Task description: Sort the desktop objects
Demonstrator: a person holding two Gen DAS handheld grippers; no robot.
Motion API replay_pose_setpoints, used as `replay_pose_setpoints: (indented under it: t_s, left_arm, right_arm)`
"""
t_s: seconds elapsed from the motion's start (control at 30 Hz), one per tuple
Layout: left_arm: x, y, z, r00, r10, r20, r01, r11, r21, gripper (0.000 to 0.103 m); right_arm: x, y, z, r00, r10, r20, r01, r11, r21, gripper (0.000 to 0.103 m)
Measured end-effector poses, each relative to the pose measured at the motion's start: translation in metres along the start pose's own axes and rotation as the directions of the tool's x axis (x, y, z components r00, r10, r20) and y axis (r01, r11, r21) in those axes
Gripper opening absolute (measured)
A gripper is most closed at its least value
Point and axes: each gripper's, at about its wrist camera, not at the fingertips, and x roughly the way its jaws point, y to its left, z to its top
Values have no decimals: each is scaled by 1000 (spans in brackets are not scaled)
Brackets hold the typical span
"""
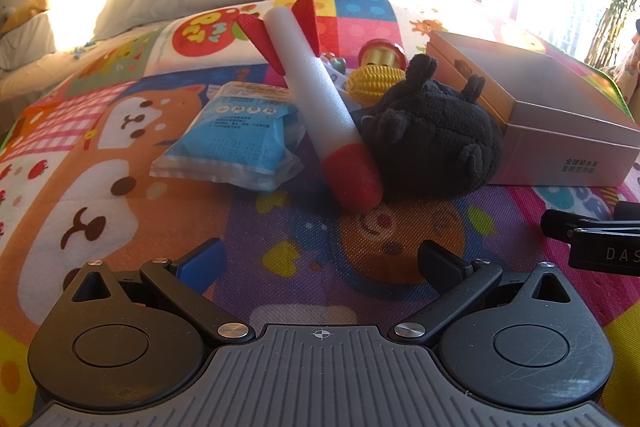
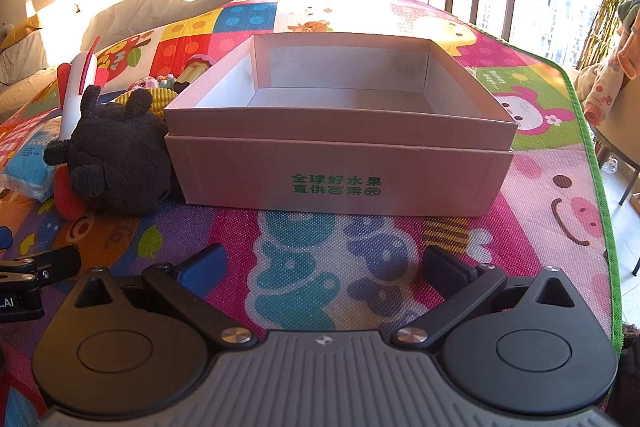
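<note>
Desktop objects lie in a loose cluster on a bright cartoon-printed play mat (image 1: 120,155), to the left of an open, pale cardboard box (image 2: 340,171) with green lettering on its front wall. Nothing shows inside the box, which seems to sit nested in its own lid or a second tray, and its front wall faces the mat's near edge. Pressed against the box's left wall sits a black plush toy (image 1: 436,139), fuzzy, with small ears or limbs sticking up. Leaning across the plush's left side is a white foam rocket (image 1: 320,99) with a red nose pointing toward the near edge and red fins at its far end. Just left of the rocket, partly under it, lies a blue-and-clear sealed packet (image 1: 236,143) with printed text. Behind the plush is a yellow corn-shaped toy (image 1: 372,81), touching or nearly touching it, and farther back a red-and-yellow toy (image 1: 382,55) and some small pastel pieces too blurred to identify. The left gripper (image 1: 320,263) hovers above the mat near its front edge, pointing toward the rocket and plush, its jaws spread wide with nothing between them. The right gripper (image 2: 324,265) hovers just beside it, facing the front wall of the box, jaws likewise spread wide and grasping nothing. Strong sunlight washes the far part of the mat.
</note>
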Motion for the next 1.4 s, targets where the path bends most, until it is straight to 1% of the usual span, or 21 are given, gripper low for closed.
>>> replay_pose_setpoints:
  t_s: [1.4]
  left_arm:
    - [1,1,-2,1000,7,-2,-7,1000,1,103]
  right_arm:
    - [-1,1,2,1000,-2,0,2,1000,-2,103]
